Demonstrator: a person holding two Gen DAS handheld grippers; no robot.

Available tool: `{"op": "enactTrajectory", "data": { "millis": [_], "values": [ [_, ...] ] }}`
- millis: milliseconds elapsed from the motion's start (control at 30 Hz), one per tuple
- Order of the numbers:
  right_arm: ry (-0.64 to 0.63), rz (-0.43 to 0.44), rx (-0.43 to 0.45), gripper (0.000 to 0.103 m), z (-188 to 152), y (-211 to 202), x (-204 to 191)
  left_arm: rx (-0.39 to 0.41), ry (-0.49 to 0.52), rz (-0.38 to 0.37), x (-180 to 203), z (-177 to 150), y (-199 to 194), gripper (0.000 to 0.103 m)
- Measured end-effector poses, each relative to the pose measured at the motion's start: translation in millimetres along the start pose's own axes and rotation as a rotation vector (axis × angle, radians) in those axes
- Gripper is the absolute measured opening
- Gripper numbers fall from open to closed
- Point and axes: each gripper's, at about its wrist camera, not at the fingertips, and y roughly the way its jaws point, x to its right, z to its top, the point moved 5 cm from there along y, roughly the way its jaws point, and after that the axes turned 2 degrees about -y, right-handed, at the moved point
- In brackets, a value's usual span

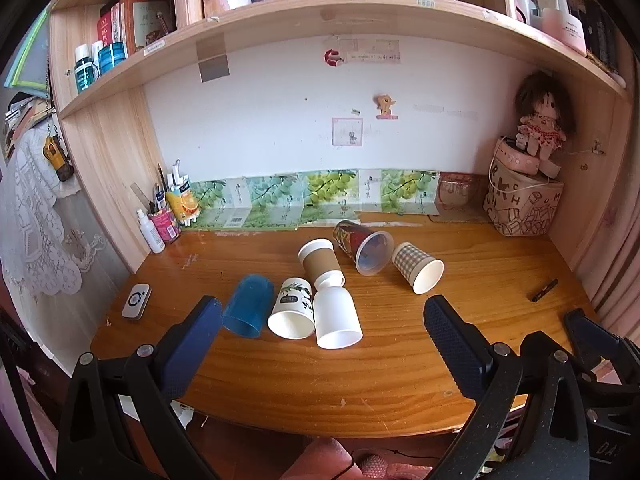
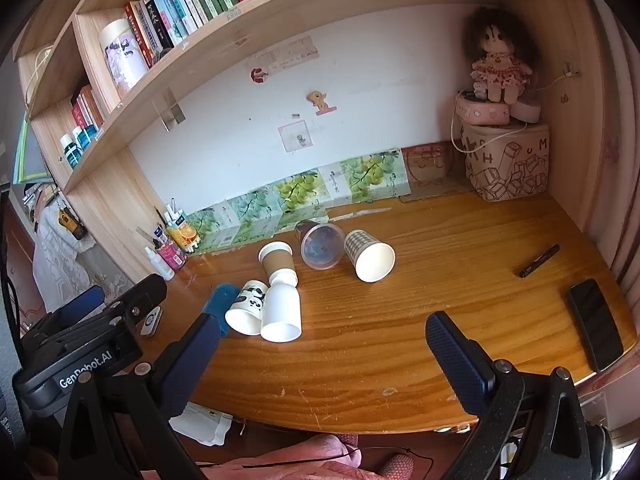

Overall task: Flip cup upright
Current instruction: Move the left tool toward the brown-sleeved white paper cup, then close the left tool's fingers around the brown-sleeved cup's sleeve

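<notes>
Several cups lie on their sides on the wooden desk (image 1: pixel 304 376): a blue plastic cup (image 1: pixel 249 308), a white cup with leaf print (image 1: pixel 291 307), a plain white cup (image 1: pixel 337 316), a brown-sleeved cup with a white lid (image 1: pixel 319 261), a clear plastic cup (image 1: pixel 366 247) and a checked paper cup (image 1: pixel 416 267). My left gripper (image 1: pixel 322 322) is open and empty, held above the desk's front edge before the white cups. My right gripper (image 2: pixel 322 338) is open and empty, to the right of it. The same cups show in the right wrist view, the plain white cup (image 2: pixel 282 312) nearest.
A black marker (image 2: pixel 539 261) and a dark phone (image 2: pixel 596 328) lie at the desk's right. A white remote (image 1: pixel 136 301) lies at the left. A pen holder and bottles (image 1: pixel 162 220) stand back left, a printed bag with a doll (image 1: pixel 520 204) back right.
</notes>
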Motion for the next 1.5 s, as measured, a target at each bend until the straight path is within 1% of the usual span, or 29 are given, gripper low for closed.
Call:
{"op": "enactTrajectory", "data": {
  "millis": [200, 433, 567, 733, 833, 933, 1200, 1300, 1433, 1500],
  "values": [
    [0.005, 0.003, -0.033, 0.103, -6.4, 2.2, -1.0, -0.052, -0.007, -0.004, -3.3, -6.1, 8.0, 0.101],
    [0.028, 0.030, -0.047, 0.103, -6.3, 9.6, -1.3, -0.079, -0.020, -0.005, -9.0, -9.9, 12.5, 0.101],
    [0.017, 0.040, -0.048, 0.103, -1.1, 14.7, -5.4, -0.099, -0.046, -0.001, -15.9, -5.2, 20.5, 0.101],
    [-0.001, 0.060, -0.030, 0.103, 9.4, 25.6, -12.0, -0.083, -0.080, 0.050, -27.4, 4.1, 32.5, 0.101],
    [0.002, 0.064, -0.025, 0.103, 18.7, 38.5, -13.5, -0.099, -0.127, 0.044, -35.5, 13.6, 45.2, 0.101],
    [0.014, 0.075, -0.033, 0.103, 27.9, 53.5, -14.0, -0.115, -0.159, 0.040, -41.9, 22.4, 62.5, 0.101],
    [0.047, 0.103, -0.081, 0.103, 50.1, 101.8, -13.8, -0.208, -0.174, 0.029, -52.8, 41.7, 118.7, 0.101],
    [0.070, 0.117, -0.115, 0.103, 55.5, 124.1, -12.6, -0.256, -0.154, 0.035, -54.2, 48.7, 146.7, 0.101],
    [0.095, 0.131, -0.157, 0.103, 62.3, 155.5, -11.9, -0.346, -0.105, -0.009, -51.0, 56.1, 186.0, 0.101],
    [0.112, 0.145, -0.171, 0.103, 66.2, 171.9, -11.0, -0.386, -0.096, -0.033, -47.9, 58.3, 203.8, 0.101]
  ]
}}
